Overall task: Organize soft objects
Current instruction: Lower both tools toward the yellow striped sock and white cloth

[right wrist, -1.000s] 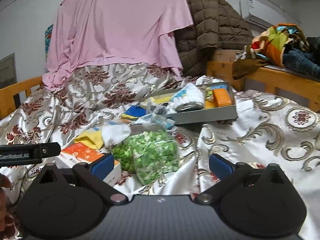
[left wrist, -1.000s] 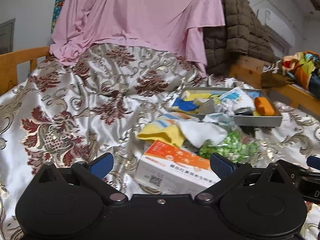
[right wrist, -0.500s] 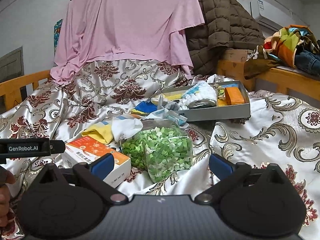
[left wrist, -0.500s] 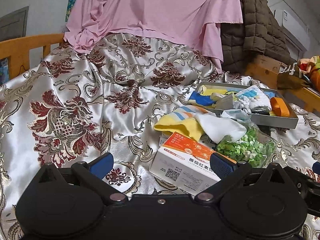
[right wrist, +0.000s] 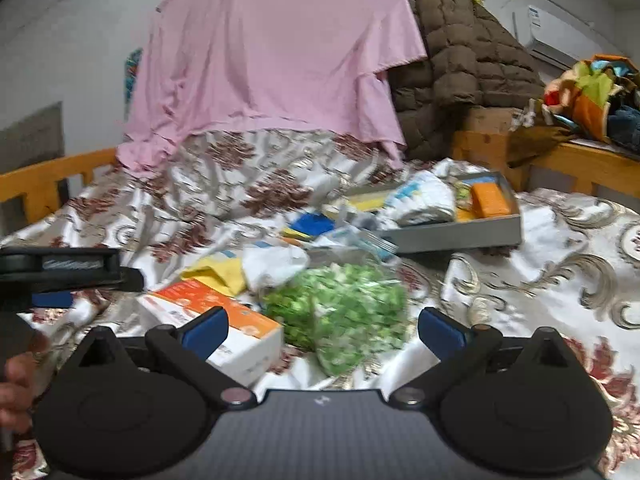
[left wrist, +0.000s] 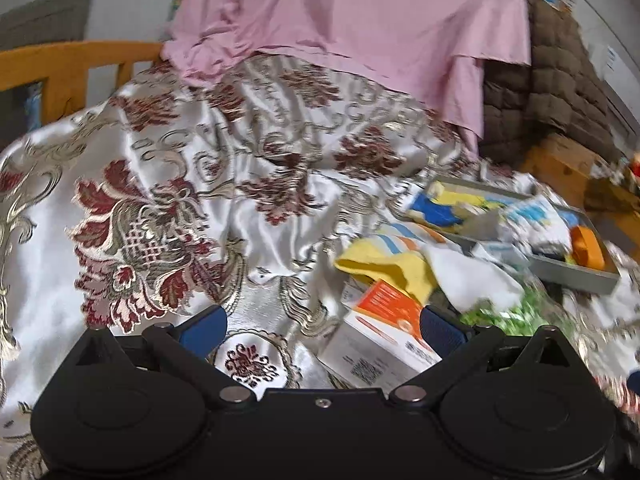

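1. Currently, both tongs are released and empty: the right tongs (right wrist: 322, 328) hover above the bag of green pieces (right wrist: 340, 312), the left tongs (left wrist: 320, 326) above the bedspread (left wrist: 180, 208) beside the orange-and-white box (left wrist: 380, 332).
2. Judged step: approach. The next move calls for lowering onto one soft item.
3. Beyond the box, a yellow cloth (left wrist: 384, 262) and white cloth (left wrist: 472, 276) lie crumpled, overlapping.
4. Farthest, the grey tray (right wrist: 460, 234) holds bundled fabrics.
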Motion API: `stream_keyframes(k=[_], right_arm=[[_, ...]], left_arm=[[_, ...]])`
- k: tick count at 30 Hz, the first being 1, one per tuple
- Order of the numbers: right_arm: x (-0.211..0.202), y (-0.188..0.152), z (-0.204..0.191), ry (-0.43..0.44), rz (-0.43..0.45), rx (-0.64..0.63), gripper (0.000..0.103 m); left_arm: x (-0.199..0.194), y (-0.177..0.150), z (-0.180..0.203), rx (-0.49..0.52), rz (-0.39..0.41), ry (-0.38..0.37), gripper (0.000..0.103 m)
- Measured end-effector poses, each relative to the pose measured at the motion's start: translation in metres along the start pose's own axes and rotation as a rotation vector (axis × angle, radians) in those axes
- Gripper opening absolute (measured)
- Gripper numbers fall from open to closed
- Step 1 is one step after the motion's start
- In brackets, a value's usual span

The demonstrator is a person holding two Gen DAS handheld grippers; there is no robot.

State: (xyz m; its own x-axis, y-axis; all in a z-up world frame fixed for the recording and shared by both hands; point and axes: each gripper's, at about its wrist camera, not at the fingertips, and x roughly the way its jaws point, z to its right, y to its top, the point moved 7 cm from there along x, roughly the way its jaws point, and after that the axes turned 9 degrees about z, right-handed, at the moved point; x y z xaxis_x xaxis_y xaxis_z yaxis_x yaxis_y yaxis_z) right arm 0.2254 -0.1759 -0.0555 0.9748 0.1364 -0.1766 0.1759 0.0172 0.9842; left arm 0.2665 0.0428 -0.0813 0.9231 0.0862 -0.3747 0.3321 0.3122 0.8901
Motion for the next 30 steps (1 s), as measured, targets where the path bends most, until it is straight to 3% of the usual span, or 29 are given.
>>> stream_keyframes(k=[7, 12, 20, 24, 30], right_arm=[[-0.003, 0.001, -0.020, 0.064, 0.023, -0.055, 0.103], [0.004, -0.004, -0.022, 0.065, -0.030, -0.044, 0.103], [0.020, 0.003, -0.009, 0.013, -0.041, -0.014, 0.103], [0.029, 0.003, -0.007, -0.008, -0.043, -0.005, 0.103], [0.046, 0.006, -0.008, -0.031, -0.046, -0.002, 0.103]], left_arm=[[0.013, 0.002, -0.009, -0.036, 0.025, 0.024, 0.102], [0.026, 0.004, -0.015, -0.078, 0.027, 0.035, 0.102], [0.065, 0.025, -0.008, -0.110, 0.060, -0.066, 0.102], [0.091, 0.027, -0.007, -0.169, 0.026, -0.120, 0.102], [0.114, 0.028, -0.001, -0.152, 0.023, -0.212, 0.102]])
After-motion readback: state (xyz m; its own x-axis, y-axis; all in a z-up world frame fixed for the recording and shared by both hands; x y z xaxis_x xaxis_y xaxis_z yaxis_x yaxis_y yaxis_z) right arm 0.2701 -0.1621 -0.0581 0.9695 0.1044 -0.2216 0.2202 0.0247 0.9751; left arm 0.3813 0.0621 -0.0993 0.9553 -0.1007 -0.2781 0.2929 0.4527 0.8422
